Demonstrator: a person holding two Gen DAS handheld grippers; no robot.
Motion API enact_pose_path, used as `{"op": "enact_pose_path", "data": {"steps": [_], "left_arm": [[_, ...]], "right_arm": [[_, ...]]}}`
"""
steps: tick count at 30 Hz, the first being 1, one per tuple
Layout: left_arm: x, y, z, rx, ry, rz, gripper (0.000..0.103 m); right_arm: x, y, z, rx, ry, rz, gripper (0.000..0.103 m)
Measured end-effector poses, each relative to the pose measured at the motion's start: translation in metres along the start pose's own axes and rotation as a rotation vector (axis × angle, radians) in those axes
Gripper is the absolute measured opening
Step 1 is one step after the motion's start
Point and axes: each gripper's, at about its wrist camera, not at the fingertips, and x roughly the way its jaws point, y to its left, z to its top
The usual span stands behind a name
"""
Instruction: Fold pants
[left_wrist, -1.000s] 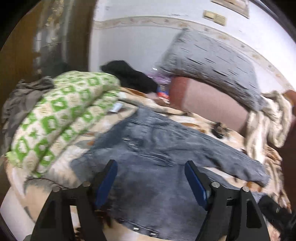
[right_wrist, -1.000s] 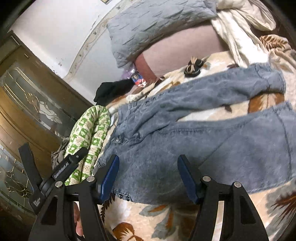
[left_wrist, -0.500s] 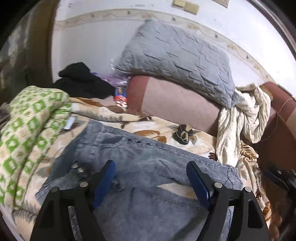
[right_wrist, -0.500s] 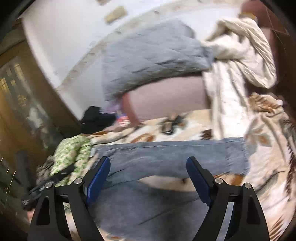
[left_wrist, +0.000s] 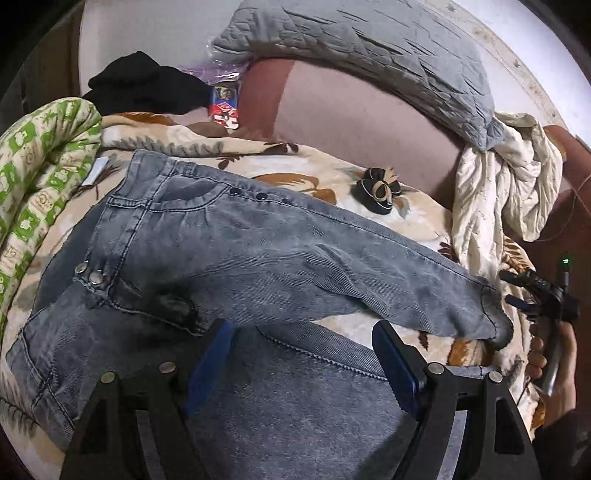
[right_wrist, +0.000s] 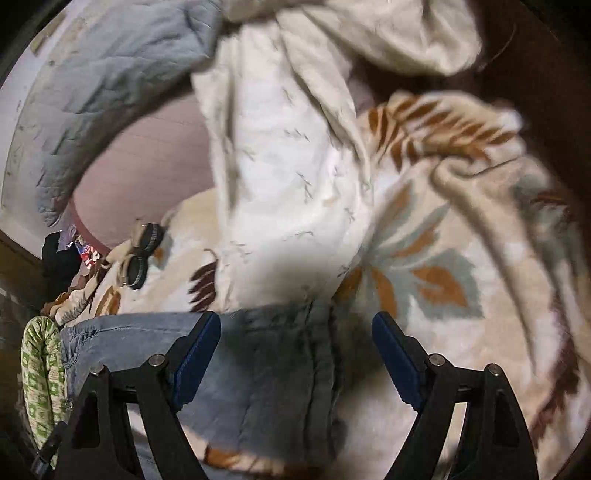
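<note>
Your bed's leaf-patterned blanket (left_wrist: 413, 206) carries the grey jeans (left_wrist: 258, 251), spread flat with the long axis running across the left view: the waistband lies at the left beside the green-and-white quilt (left_wrist: 33, 177), and the far leg stretches right to its cuff near the cream sheet (left_wrist: 491, 199). Your left tool (left_wrist: 303, 358) hangs over the crotch and near leg with jaws wide apart and nothing pinched. Your right tool (right_wrist: 295, 354), whose jaws have just closed a little, stands open over the leg's cuff end, gripping nothing.
</note>
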Motion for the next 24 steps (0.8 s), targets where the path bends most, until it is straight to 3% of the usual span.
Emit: {"op": "enact_pose_path", "data": {"steps": [3, 5, 8, 13, 16, 20, 24], "left_arm": [[-0.001, -0.003, 0.000, -0.004, -0.001, -0.005, 0.082], [0.000, -0.006, 0.001, 0.009, -0.002, -0.016, 0.082], [-0.003, -0.014, -0.001, 0.047, -0.020, -0.008, 0.082], [-0.008, -0.014, -0.001, 0.048, -0.012, -0.045, 0.082], [-0.008, -0.012, 0.000, 0.025, 0.014, -0.082, 0.082], [-0.005, -0.009, 0.001, -0.035, 0.081, -0.200, 0.082], [0.011, -0.013, 0.001, -0.131, 0.185, -0.330, 0.082]], "right_arm": [[0.024, -0.001, -0.002, -0.009, 0.065, 0.055, 0.071], [0.030, 0.011, -0.010, -0.073, 0.103, 0.022, 0.042], [0.015, 0.026, -0.019, -0.126, 0.113, 0.008, 0.024], [-0.042, 0.060, -0.040, -0.233, 0.034, -0.108, 0.024], [-0.078, 0.084, -0.064, -0.290, -0.035, -0.133, 0.024], [-0.112, 0.113, -0.099, -0.341, -0.111, -0.087, 0.024], [-0.129, 0.113, -0.136, -0.351, -0.141, -0.033, 0.024]]}}
